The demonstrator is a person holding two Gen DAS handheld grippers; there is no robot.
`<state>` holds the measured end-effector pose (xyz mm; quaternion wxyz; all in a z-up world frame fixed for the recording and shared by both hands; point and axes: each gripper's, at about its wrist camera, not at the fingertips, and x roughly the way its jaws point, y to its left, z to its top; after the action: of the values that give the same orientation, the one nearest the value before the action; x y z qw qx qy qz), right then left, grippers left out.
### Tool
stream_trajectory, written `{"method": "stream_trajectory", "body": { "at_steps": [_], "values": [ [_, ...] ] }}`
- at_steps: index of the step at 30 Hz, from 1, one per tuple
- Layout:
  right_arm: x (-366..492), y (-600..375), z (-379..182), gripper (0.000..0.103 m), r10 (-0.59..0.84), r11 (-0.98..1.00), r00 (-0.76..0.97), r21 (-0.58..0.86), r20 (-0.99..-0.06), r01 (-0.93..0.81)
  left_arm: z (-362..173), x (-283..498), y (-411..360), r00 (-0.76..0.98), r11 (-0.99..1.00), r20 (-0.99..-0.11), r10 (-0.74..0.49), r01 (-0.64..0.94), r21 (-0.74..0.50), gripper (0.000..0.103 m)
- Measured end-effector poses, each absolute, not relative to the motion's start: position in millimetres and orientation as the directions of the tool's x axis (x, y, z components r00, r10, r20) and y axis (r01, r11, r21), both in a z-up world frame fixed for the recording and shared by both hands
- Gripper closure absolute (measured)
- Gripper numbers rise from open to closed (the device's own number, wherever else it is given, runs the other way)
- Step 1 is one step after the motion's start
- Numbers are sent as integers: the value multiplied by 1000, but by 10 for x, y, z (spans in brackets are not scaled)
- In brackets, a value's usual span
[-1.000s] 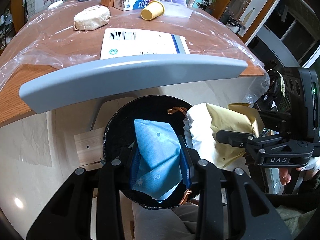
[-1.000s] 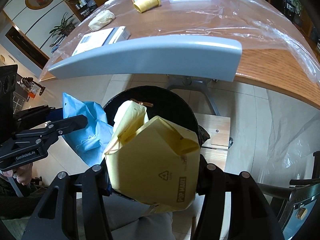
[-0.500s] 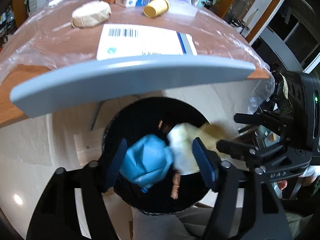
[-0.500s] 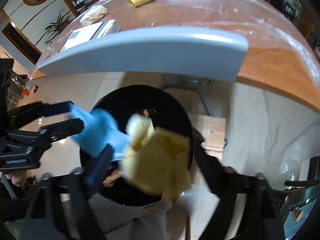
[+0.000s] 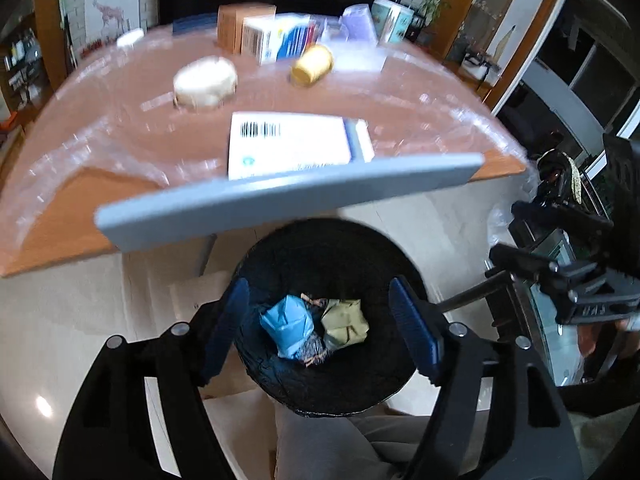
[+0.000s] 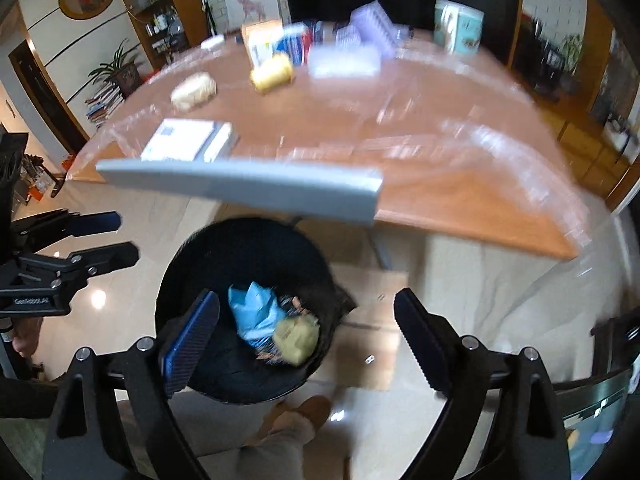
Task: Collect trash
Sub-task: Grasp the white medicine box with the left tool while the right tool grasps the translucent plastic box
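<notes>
A black trash bin (image 5: 320,240) stands on the floor below the table edge; it also shows in the right wrist view (image 6: 188,256). A crumpled blue sheet (image 5: 288,328) (image 6: 252,316) and a crumpled yellow paper bag (image 5: 345,320) (image 6: 297,334) lie at its bottom. My left gripper (image 5: 320,326) is open and empty above the bin. My right gripper (image 6: 306,340) is open and empty above the bin's right side. Each gripper shows in the other's view, the right (image 5: 560,264) and the left (image 6: 80,240).
The wooden table (image 5: 120,200) under clear plastic holds a white barcode package (image 5: 292,144), a beige wad (image 5: 205,82), a tipped yellow cup (image 5: 312,65) and boxes (image 5: 276,36). A grey chair back (image 5: 280,196) juts over the bin. My legs are below.
Both grippers opened and dropped their loads: the blue sheet and the yellow bag fell to the bottom of the bin. Both grippers have risen and tilted up.
</notes>
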<state>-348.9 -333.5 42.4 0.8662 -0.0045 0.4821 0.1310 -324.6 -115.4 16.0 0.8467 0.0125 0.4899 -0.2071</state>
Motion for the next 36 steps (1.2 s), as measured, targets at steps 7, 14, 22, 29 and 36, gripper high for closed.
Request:
{"method": "stream_trajectory", "body": {
  "at_steps": [7,14,22,29,36],
  "values": [
    [-3281,-3462,939,5,207,972,625,84,-753,-220,642,-3120,-1120,547,927,-763,-345,325,-186,7],
    [-2724,-3362,1149,4,175,972,652,25,-737,-232,685,-2718,-1266,522,937,-789,-326,293,-193,7],
    [-2073,-3246,1048,4,191,963,598,31,-779,-268,450,-2479,-1495,446,935,-849,-283,326,-141,7],
    [-1655,-3084,831,4,167,957,550,0,-818,-291,314,-2331,-1549,406,940,-876,-259,316,-131,7],
    [-1324,-2970,644,4,142,958,516,-14,-845,-286,249,-2254,-1605,393,944,-890,-232,312,-109,7]
  ]
}}
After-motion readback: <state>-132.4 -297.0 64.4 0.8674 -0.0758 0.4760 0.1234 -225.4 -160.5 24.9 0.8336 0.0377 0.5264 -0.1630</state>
